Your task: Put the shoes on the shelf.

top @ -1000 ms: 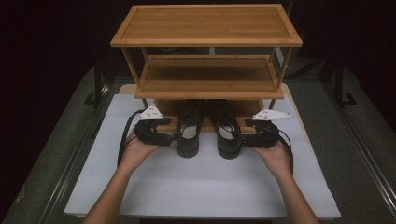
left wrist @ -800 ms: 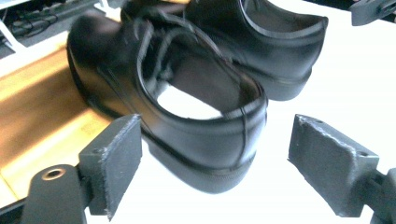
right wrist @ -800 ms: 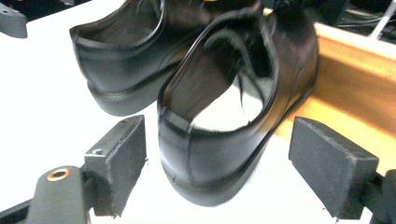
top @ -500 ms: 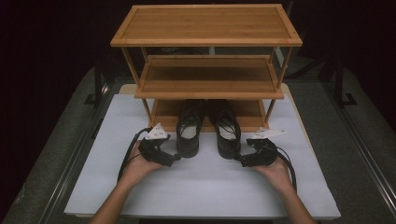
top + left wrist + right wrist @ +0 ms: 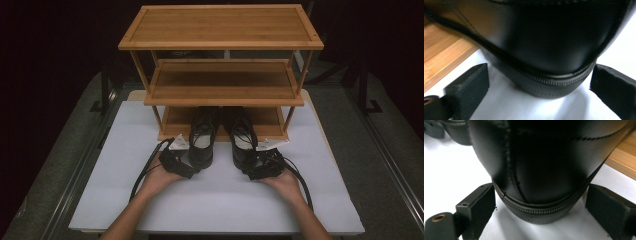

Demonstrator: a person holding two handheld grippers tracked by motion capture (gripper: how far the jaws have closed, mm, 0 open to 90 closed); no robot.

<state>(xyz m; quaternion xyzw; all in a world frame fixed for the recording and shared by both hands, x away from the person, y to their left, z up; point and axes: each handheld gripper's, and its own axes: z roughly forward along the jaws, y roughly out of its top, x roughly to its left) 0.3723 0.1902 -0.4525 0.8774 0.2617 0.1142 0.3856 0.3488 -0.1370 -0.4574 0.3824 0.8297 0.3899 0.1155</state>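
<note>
Two black lace-up shoes stand on the white board, toes under the bamboo rack's (image 5: 222, 95) lowest shelf. My left gripper (image 5: 191, 171) lies low behind the left shoe (image 5: 202, 137). In the left gripper view that shoe's heel (image 5: 544, 50) sits between the jaws of my left gripper (image 5: 540, 75), with a gap at each pad. My right gripper (image 5: 251, 172) lies behind the right shoe (image 5: 242, 137). In the right gripper view the heel (image 5: 541, 165) is between the jaws of my right gripper (image 5: 541, 197); the pads do not press on it. Both pairs of jaws have just been opening.
The rack has three shelves and stands at the far end of the white board (image 5: 220, 205). Bare board lies between the hands and the near edge. Cables trail from both grippers beside the wrists. Dark metal rails run along the table's left and right sides.
Both hands have sunk and drawn back toward the near edge, from beside the shoes to behind their heels. The shoes have stayed in place.
</note>
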